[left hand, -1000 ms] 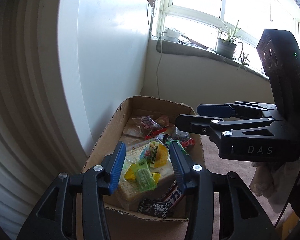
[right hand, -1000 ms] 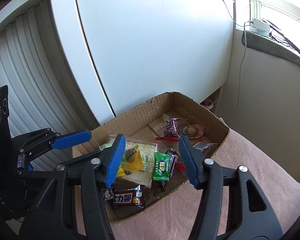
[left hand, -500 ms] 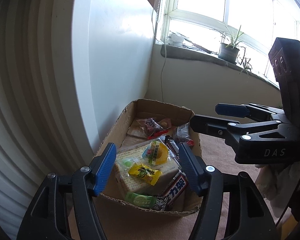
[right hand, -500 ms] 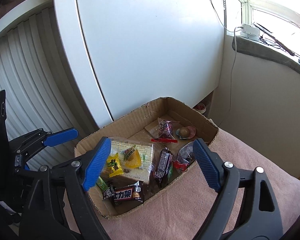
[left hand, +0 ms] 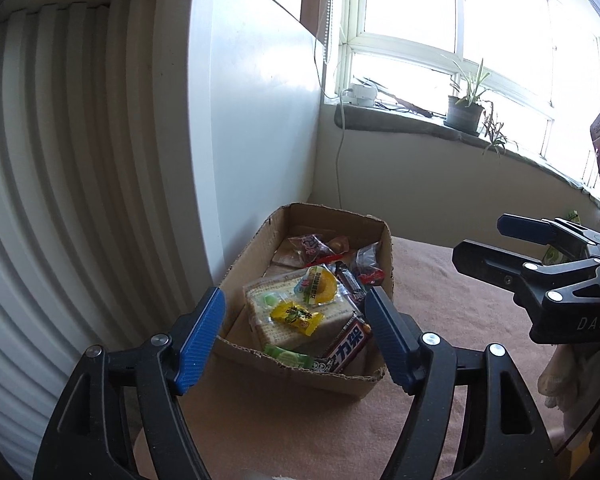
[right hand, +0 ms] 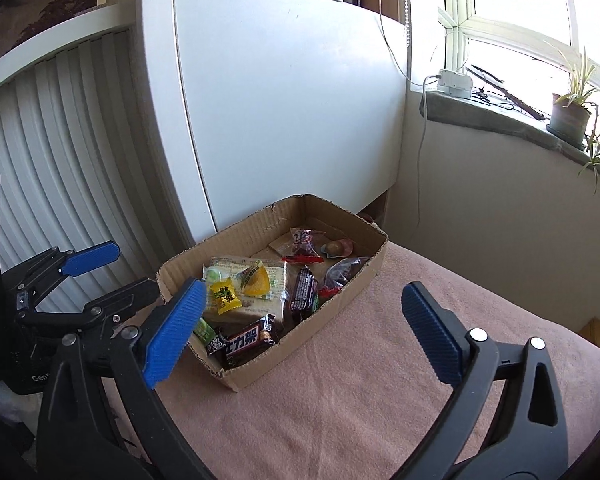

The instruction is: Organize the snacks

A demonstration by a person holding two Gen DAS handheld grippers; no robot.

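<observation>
Cardboard box [right hand: 332,300], open at the top with ragged cut edges, sits on a pink cloth-covered surface [right hand: 400,380] close against a white cabinet [right hand: 280,120], and it holds all the snacks in view. Nearest the torn front wall lies a dark chocolate bar [right hand: 246,338] with white characters on its wrapper, and beside it a green-wrapped sweet [right hand: 204,330] pressed against the box wall. Behind these a large clear pack of pale biscuits [right hand: 256,292] takes up the middle of the box; a small yellow candy packet [right hand: 223,296] and a clear wrapper with a yellow piece inside [right hand: 256,280] rest on top of it. To the right of the pack a dark brown bar [right hand: 302,290] stands on edge, with a reddish clear bag [right hand: 344,270] next to it by the right wall. At the far end are a clear packet with a red seal [right hand: 302,240] and a small round brown sweet in a crinkled wrapper [right hand: 336,248]. The left gripper [left hand: 296,334] hangs in front of the box's near wall, its jaws having just been opening, spread wide with nothing gripped between them. The right gripper [right hand: 300,332] is over the cloth at the box's near corner, its jaws likewise just opened very wide and holding nothing. A potted plant [right hand: 570,114] stands on the windowsill [right hand: 500,120].
</observation>
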